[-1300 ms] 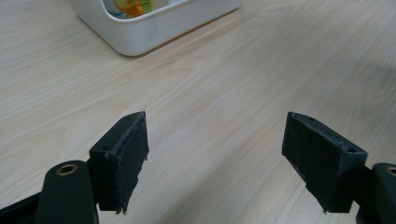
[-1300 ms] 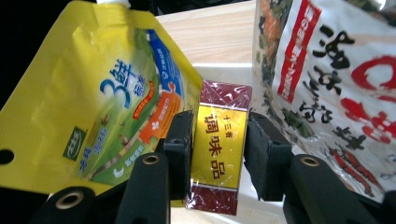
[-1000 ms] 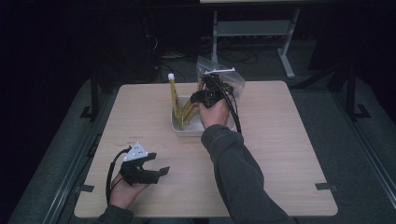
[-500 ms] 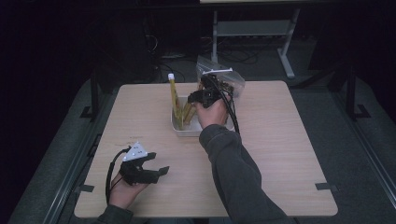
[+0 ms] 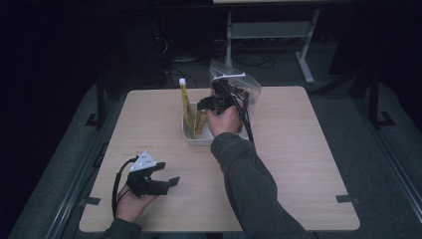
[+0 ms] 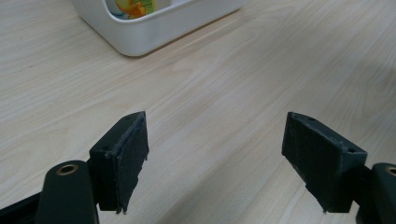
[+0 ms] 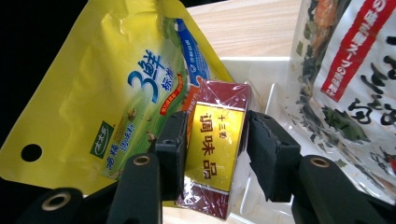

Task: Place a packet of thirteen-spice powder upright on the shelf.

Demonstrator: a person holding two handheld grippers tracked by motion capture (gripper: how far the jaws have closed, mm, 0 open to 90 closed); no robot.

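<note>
A white bin stands mid-table with a tall yellow seasoning pouch upright in it. My right gripper is over the bin, shut on a small dark red and gold seasoning packet. A clear bag of dried vegetables sits to the right of the packet. My left gripper rests low over the table's near left, open, with bare wood between its jaws.
The wooden table has bare surface to the right and front. Black tape marks sit near its edges. A metal stand and cables lie on the dark floor behind.
My right gripper has shifted slightly left over the bin with the packet. The left gripper has stayed where it was.
</note>
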